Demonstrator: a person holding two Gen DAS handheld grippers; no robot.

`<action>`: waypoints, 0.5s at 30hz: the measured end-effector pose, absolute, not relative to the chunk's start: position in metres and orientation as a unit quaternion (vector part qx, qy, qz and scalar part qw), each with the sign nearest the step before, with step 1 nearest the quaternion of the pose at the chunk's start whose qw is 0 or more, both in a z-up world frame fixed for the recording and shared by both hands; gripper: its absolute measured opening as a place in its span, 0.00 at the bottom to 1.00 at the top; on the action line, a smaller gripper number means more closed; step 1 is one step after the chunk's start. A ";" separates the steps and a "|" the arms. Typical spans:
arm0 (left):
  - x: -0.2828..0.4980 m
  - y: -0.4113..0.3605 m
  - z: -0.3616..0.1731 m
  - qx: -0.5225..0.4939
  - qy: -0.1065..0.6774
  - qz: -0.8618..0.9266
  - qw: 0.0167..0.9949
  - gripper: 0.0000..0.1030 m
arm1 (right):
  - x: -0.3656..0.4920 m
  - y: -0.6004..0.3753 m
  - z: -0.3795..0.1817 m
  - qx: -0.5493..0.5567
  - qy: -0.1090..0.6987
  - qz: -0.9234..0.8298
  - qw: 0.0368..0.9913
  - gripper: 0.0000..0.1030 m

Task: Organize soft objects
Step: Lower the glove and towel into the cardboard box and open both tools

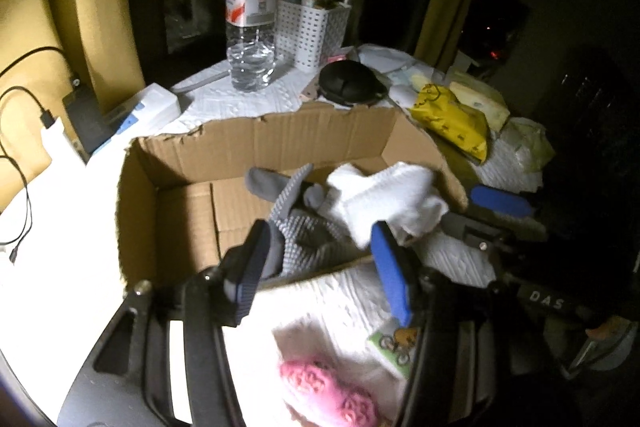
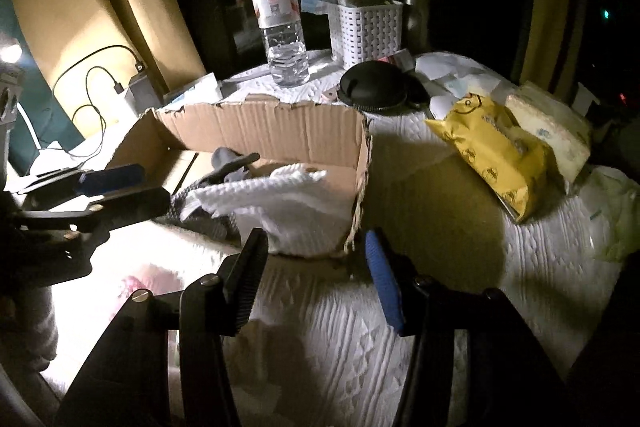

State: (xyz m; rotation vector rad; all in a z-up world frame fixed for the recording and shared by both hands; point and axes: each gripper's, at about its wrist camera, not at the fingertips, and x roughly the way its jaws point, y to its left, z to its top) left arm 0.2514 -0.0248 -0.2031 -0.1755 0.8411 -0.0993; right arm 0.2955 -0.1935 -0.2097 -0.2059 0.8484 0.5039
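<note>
Quilted white tabletop (image 2: pixel 328 319), torn corrugated box (image 1: pixel 280 135) of knit socks (image 1: pixel 384 199), both claws (image 1: pixel 320 267) (image 2: pixel 316 279) apart.

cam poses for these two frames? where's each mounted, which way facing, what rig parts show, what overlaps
Left wrist: on the left gripper, looking forward over the near edge of the cardboard box at the white cloth inside; its own open fingers and the right gripper show.
Right wrist: on the right gripper, further right, facing the box's near right corner; its own open fingers and the left gripper show.
Shared: box, white cloth, water bottle, white basket, yellow packet.
</note>
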 end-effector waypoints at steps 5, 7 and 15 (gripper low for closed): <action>0.234 -0.024 -0.195 -0.082 0.401 -0.048 0.911 0.53 | 0.281 -0.197 -0.202 -0.090 0.402 0.240 0.879 0.52; 0.227 -0.024 -0.192 -0.083 0.397 -0.048 0.913 0.53 | 0.273 -0.196 -0.195 -0.089 0.396 0.241 0.882 0.52; 0.194 -0.022 -0.178 -0.086 0.380 -0.050 0.920 0.70 | 0.240 -0.192 -0.175 -0.090 0.378 0.248 0.887 0.53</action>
